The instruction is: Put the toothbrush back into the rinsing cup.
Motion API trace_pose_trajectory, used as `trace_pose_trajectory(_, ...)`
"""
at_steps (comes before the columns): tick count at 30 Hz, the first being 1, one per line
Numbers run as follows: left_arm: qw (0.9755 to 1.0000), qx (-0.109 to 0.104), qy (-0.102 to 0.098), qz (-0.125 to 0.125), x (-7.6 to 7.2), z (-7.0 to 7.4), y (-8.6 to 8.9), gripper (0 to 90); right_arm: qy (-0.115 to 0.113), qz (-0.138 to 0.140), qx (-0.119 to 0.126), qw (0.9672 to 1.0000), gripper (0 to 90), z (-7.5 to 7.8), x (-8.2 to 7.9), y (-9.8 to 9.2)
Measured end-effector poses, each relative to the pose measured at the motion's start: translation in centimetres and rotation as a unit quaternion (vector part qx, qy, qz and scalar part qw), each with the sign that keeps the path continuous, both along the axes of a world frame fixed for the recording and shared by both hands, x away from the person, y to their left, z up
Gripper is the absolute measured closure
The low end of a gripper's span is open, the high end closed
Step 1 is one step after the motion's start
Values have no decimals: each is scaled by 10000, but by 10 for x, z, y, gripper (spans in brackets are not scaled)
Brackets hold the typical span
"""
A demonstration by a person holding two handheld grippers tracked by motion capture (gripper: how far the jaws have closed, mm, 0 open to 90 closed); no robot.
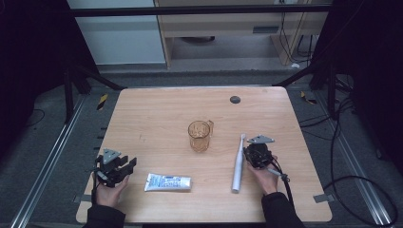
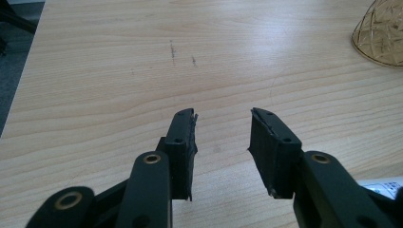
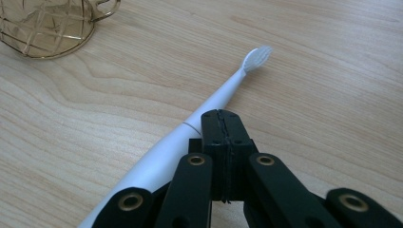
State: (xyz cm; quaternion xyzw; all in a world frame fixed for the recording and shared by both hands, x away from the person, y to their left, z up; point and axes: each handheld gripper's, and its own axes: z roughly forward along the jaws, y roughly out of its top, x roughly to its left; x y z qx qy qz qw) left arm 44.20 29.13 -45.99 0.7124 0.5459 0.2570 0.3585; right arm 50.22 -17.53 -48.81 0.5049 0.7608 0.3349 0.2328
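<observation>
Right gripper (image 3: pixel 222 118) jaws pressed together on nothing, just above and beside the white toothbrush (image 3: pixel 216 97) lying on the counter (image 1: pixel 157 114), left gripper (image 2: pixel 223 124) jaws partly apart and empty, toothpaste tube (image 1: pixel 167 182) between the hands, amber mug (image 1: pixel 199 135) beyond.

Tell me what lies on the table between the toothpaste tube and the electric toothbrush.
Nothing: in the high view, bare wood separates the toothpaste tube from the electric toothbrush.

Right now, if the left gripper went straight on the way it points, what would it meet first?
Probably nothing soon: ahead of the open left gripper lies bare table. The amber glass mug sits off to the right of that line, though depth is hard to judge.
</observation>
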Motion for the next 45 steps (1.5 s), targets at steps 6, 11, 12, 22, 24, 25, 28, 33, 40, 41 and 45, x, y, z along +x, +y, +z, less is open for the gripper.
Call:
trace_pose_trajectory(6, 10000, -2, 18, -15, 1, -1, 1, 600, 27, 32, -10, 10000, 900, -1, 0, 0)
trace_pose_trajectory(11, 10000, -15, 46, -52, 1, -1, 0, 624, 81, 79, 20, 9999, 900, -3, 1, 2)
trace_pose_trajectory(12, 10000, -13, 65, -74, 1, -1, 0, 631, 94, 86, 9, 9999, 900, -4, 1, 2)
trace_pose_trajectory(22, 9999, -27, 65, -100, 1, -1, 0, 632, 122, 187, 9, 9997, 900, -6, 1, 6)
trace_pose_trajectory(24, 9999, -26, 57, -95, 1, -1, 0, 631, 139, 208, 21, 9997, 900, -6, 0, 7)
trace_pose_trajectory(25, 9999, -27, 66, -99, 1, -1, 0, 630, 133, 225, 3, 9997, 900, -6, 0, 8)
trace_pose_trajectory(28, 9999, -11, 72, -119, 1, -1, 0, 630, 127, 277, -5, 9995, 900, -6, 0, 9)
trace_pose_trajectory(33, 9999, -22, 59, -119, 1, -1, -1, 632, 125, 378, 37, 9992, 900, -4, -1, 12)
trace_pose_trajectory(40, 9999, -13, 45, -128, 1, -1, -1, 631, 165, 488, 16, 9987, 900, -3, -2, 15)
trace_pose_trajectory(41, 9999, -14, 51, -132, 1, -1, -1, 631, 175, 510, 19, 9985, 900, -3, -2, 16)
trace_pose_trajectory(45, 9999, -27, 56, -135, 1, -1, -1, 631, 179, 557, 21, 9983, 900, -2, -3, 18)
